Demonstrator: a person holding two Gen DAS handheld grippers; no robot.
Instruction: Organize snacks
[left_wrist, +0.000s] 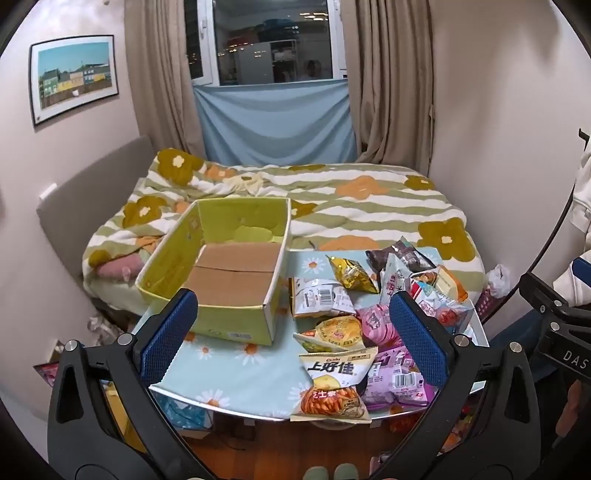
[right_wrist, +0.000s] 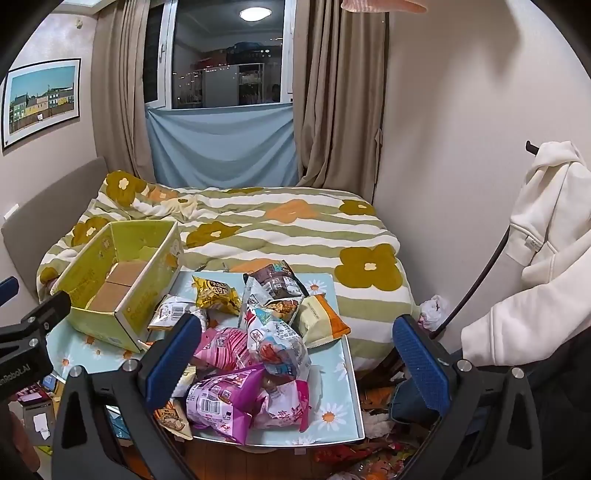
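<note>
An empty yellow-green cardboard box (left_wrist: 225, 273) (right_wrist: 122, 280) stands on the left of a small table (left_wrist: 236, 373) (right_wrist: 332, 413) covered in a daisy-print cloth. A pile of snack bags (left_wrist: 369, 325) (right_wrist: 258, 347) lies on the table's right half: a yellow bag (left_wrist: 351, 274) (right_wrist: 216, 293), pink and purple bags (right_wrist: 229, 402), and a white chip bag (left_wrist: 332, 384) at the front edge. My left gripper (left_wrist: 291, 339) hovers open above the table's near side, nothing between its blue pads. My right gripper (right_wrist: 297, 363) is open too, held over the pile without touching it.
A bed with a striped flower quilt (left_wrist: 332, 206) (right_wrist: 288, 229) runs behind the table. A white hoodie (right_wrist: 546, 236) hangs on the right wall. Clutter covers the floor (right_wrist: 373, 454) right of the table. The other gripper's black body (left_wrist: 554, 332) (right_wrist: 26, 350) shows at each view's edge.
</note>
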